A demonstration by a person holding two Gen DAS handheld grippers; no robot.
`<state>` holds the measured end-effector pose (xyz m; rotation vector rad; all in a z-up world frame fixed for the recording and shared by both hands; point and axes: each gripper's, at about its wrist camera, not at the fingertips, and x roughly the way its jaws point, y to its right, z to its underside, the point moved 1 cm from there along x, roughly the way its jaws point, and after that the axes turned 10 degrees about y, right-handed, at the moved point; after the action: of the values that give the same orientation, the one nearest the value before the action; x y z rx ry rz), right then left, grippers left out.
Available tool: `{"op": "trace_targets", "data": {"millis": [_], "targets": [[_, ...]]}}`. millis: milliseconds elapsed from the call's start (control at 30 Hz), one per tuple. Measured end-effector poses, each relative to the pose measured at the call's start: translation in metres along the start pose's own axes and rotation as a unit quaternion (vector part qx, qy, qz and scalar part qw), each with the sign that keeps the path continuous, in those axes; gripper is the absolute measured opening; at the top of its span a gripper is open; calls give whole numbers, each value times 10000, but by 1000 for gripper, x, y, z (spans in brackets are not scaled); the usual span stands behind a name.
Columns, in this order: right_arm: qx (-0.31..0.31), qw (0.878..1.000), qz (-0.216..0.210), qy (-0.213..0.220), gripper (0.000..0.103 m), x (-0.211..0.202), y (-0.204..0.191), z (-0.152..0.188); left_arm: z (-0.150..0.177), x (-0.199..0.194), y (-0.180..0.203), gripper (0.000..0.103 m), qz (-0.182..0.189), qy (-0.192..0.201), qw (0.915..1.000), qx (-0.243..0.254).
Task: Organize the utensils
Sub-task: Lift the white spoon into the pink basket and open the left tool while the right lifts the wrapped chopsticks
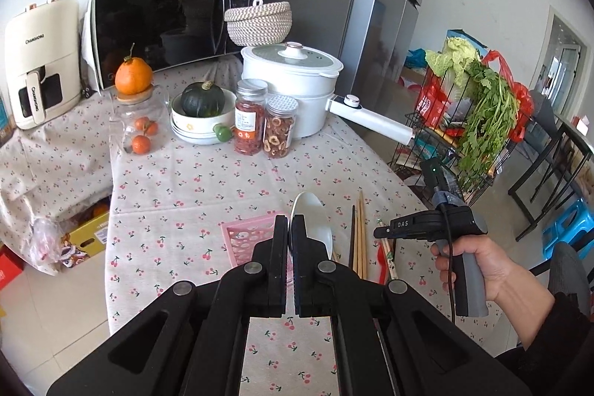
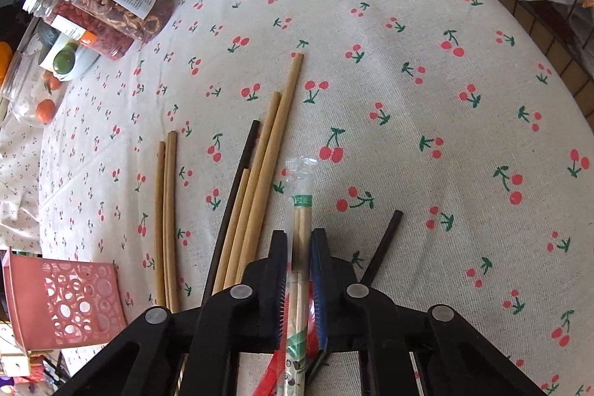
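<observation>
A: Left gripper [image 1: 289, 229]: black, blocky jaws drawn fully together, nothing visible between them. Just beyond the tips lies a smooth, glossy white spoon [image 1: 311, 221] on the cherry-print tablecloth [image 1: 208, 173], a matte woven fabric.

B: And the right gripper [image 2: 299, 247]?

A: Jaws narrow, pressed on a pair of wrapped chopsticks [image 2: 301, 210]: pale wood in a crinkled clear sleeve with a green band. No earlier view to compare.

B: Other utensils?

A: Loose bamboo chopsticks [image 2: 260, 151], round and tan, lie fanned on the cloth just left of the wrapped pair; two more [image 2: 165, 210] sit further left, side by side. A thin black stick [image 2: 237, 188] lies among the fan, another [image 2: 382, 244] apart to the right.

B: Container?

A: Pink plastic basket [image 2: 74, 299], rectangular with circular cut-outs, at the left edge, well apart from the sticks. From the left wrist view it [image 1: 247, 236] sits just left of the spoon.
</observation>
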<state>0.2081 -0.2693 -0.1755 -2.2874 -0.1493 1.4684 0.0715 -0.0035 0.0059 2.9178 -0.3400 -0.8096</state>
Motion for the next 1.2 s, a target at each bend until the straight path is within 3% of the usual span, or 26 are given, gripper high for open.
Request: {"op": "trace_targets", "data": {"millis": [167,333,533,633,800,967,1100,1200], "targets": [[-180,9993,-27,325,5,-25,-5,1,-4,-11,-3,1,-61,238,9997,-42],[-248,9954,-307,878,5,-74,-13,5,-14,-30,-3,1,-313,829,9961,49],[-452,9838,-704,1588,5,-131,-32,18,-26,-43,-4,1,-737,1875,9792,254],[-574,9766,-832,1899,5,-150,-44,24,-25,-32,-4,1,-939,2166,9709,397],[-834,9654,-912,2298,5,-166,-62,29,-17,0,-13,1,-1328,2334,9616,571],[-971,9582,-956,2514,5,-168,-73,29,-5,27,-26,1,-1499,2232,9611,629],[-1010,9553,-981,2599,5,-164,-80,27,3,39,-31,3,-1439,2067,9653,694],[-1008,9537,-1034,2636,5,-161,-88,26,2,48,-31,3,-1307,1745,9734,711]]}}
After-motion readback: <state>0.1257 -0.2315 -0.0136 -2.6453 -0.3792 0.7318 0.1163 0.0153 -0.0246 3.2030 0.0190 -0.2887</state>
